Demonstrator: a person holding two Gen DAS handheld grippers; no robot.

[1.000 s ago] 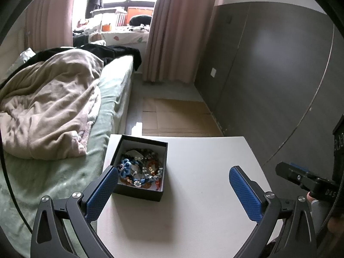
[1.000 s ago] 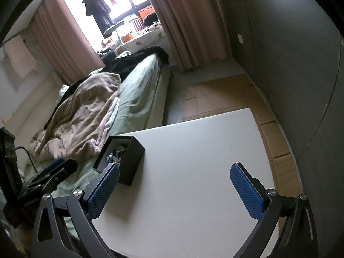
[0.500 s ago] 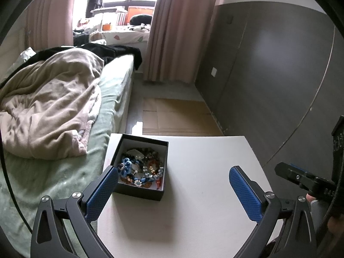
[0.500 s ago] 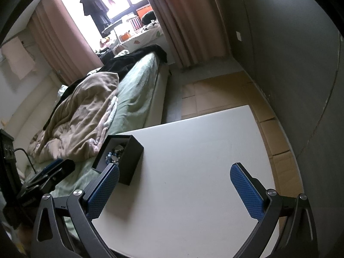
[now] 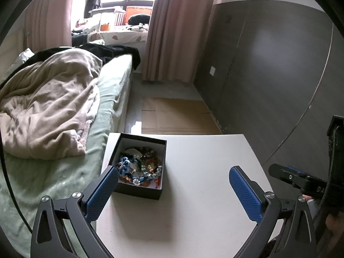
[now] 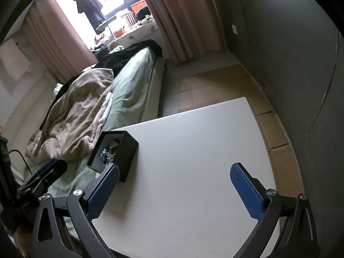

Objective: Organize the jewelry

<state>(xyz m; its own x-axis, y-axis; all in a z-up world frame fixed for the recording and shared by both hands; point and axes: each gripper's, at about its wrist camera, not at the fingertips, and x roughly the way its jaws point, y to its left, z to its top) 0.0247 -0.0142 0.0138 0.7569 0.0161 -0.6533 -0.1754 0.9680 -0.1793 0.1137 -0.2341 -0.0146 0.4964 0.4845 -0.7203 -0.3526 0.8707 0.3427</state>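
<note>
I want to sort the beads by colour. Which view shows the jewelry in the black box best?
The left wrist view: it looks down into the open black box at the tangled beaded jewelry. The right wrist view shows few beads.

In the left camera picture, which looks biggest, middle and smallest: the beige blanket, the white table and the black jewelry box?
Largest to smallest, as they look in the left wrist view:
1. Beige blanket and white table take up about equal space; the table is nearer the camera, so I won't rank them.
2. Black jewelry box, clearly smallest.
</note>
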